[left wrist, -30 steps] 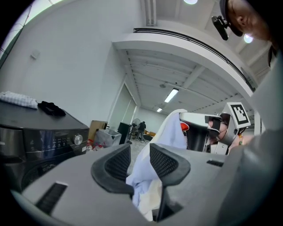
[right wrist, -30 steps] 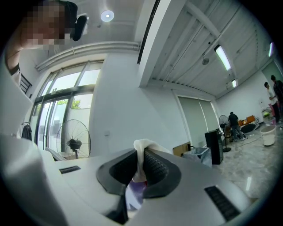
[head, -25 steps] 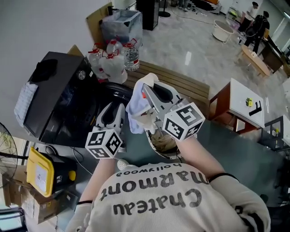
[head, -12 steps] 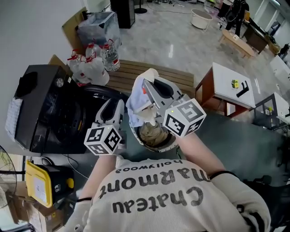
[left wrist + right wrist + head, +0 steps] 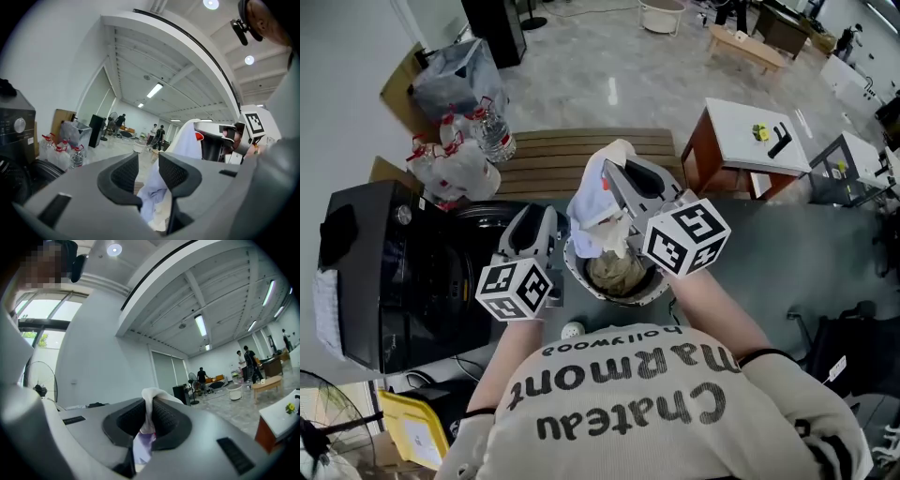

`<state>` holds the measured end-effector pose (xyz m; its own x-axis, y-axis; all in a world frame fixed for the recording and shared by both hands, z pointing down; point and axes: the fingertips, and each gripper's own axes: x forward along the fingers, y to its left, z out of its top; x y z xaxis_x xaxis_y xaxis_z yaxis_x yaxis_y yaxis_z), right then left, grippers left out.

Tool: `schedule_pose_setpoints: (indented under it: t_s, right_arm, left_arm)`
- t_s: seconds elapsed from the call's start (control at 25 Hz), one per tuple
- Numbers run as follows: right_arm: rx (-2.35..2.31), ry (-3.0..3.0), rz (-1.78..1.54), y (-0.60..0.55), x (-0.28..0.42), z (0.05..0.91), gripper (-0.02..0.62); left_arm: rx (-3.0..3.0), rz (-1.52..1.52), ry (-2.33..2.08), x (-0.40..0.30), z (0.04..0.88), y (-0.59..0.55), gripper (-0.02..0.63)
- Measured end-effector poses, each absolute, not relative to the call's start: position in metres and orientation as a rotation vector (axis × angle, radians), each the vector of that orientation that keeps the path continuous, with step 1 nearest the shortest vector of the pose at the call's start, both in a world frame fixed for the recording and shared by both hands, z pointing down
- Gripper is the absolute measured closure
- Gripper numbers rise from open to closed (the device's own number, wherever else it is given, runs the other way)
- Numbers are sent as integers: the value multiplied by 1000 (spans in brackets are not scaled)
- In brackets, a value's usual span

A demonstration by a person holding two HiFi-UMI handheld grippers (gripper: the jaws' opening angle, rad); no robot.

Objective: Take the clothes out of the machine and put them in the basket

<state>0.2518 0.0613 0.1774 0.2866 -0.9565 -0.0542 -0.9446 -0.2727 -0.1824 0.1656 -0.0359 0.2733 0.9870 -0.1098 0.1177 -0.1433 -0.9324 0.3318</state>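
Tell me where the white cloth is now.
Head view, centre: the white cloth is pinched in the shut right gripper, hanging over the basket, just right of the open left gripper and the machine.

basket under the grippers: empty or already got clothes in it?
Not empty. Crumpled beige cloth lies inside the basket rim; the right gripper holds a white garment over it.

Pale glossy floor (image 5: 609,56) carries a brown slatted wooden platform (image 5: 581,155). Clear plastic water bottles with red caps (image 5: 459,159) stand at its nine o'clock, a white-topped red-brown table (image 5: 750,131) at three o'clock, a round white basket (image 5: 619,298) at six o'clock.
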Motion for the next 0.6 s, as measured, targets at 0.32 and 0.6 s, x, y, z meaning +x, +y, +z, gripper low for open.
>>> schedule_pose_setpoints:
  t_s: [0.32, 0.6]
  right_arm:
    - [-2514, 1528, -95, 72, 263, 177, 548]
    - [-2616, 1373, -88, 80, 254, 187, 548]
  left_arm:
    - [2805, 174, 49, 192, 263, -48, 479]
    - [2803, 224, 218, 197, 276, -47, 479]
